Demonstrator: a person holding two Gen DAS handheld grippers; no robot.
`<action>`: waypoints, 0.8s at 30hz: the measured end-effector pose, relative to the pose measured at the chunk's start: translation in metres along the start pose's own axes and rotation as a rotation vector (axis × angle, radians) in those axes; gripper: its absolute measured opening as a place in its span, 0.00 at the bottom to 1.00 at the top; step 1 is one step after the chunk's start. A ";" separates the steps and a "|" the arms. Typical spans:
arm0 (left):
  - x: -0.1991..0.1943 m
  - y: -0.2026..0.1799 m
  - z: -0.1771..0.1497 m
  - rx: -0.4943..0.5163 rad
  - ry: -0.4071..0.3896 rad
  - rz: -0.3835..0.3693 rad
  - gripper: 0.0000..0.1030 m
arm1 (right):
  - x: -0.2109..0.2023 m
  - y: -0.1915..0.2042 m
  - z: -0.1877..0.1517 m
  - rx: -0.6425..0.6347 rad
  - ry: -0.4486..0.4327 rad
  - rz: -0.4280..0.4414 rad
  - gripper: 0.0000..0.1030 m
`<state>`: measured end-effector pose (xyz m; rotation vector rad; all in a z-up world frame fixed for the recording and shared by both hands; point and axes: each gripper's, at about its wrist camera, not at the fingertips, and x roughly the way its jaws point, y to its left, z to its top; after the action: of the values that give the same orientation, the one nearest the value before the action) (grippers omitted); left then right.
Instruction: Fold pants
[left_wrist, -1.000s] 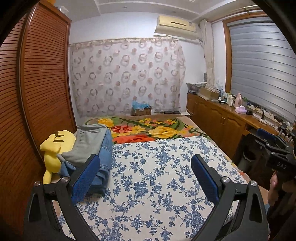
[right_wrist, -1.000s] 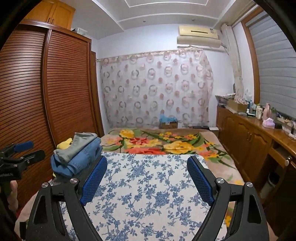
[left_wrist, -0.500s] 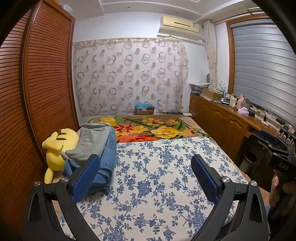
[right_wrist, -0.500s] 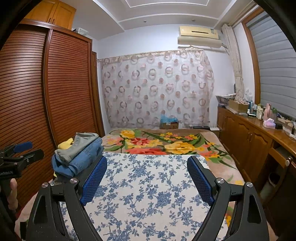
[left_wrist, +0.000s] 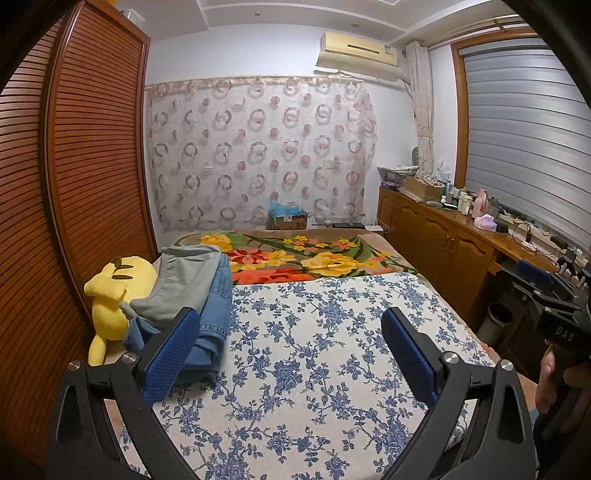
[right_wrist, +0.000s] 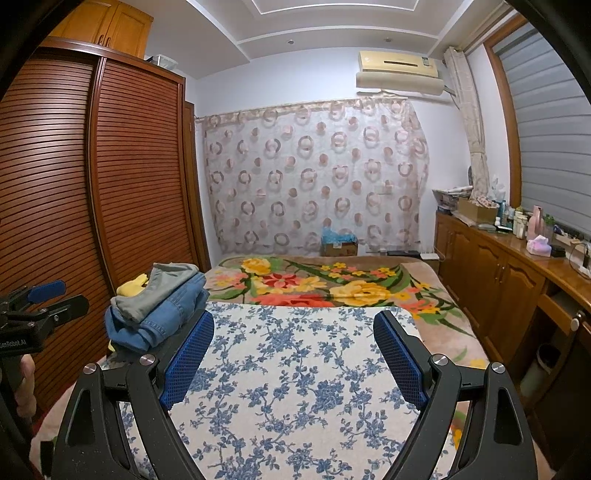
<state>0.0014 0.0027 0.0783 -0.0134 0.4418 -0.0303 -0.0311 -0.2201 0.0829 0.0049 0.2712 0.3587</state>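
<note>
Folded grey pants (left_wrist: 184, 284) lie on top of folded blue jeans (left_wrist: 210, 325) in a stack at the left edge of the blue-flowered cloth (left_wrist: 314, 362) on the bed. In the right wrist view the same stack shows the grey pants (right_wrist: 162, 291) over the jeans (right_wrist: 159, 321). My left gripper (left_wrist: 290, 350) hovers open above the cloth, its left finger just in front of the stack, nothing between the pads. My right gripper (right_wrist: 293, 354) is open too, empty, over the cloth's middle. Each gripper appears at the edge of the other's view.
A yellow plush toy (left_wrist: 114, 295) sits left of the stack against the slatted wardrobe (left_wrist: 85, 184). A bright flowered blanket (left_wrist: 314, 258) covers the far bed. A wooden cabinet counter (left_wrist: 461, 236) with bottles runs along the right; a bin (left_wrist: 498, 321) stands below.
The left wrist view has shifted slightly, the stack sitting a little more to the right in the frame. Both grippers stay open and empty.
</note>
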 end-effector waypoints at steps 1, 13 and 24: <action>0.000 0.000 0.000 0.000 0.000 -0.001 0.96 | -0.001 -0.001 0.000 0.000 -0.001 0.001 0.87; 0.000 0.000 0.000 -0.001 -0.001 0.000 0.96 | 0.000 -0.003 -0.001 0.000 -0.002 0.004 0.87; -0.001 0.000 0.000 -0.001 -0.001 -0.001 0.96 | 0.000 -0.002 -0.003 -0.002 -0.002 0.003 0.87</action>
<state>0.0007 0.0029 0.0784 -0.0144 0.4408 -0.0309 -0.0310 -0.2222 0.0802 0.0037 0.2692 0.3624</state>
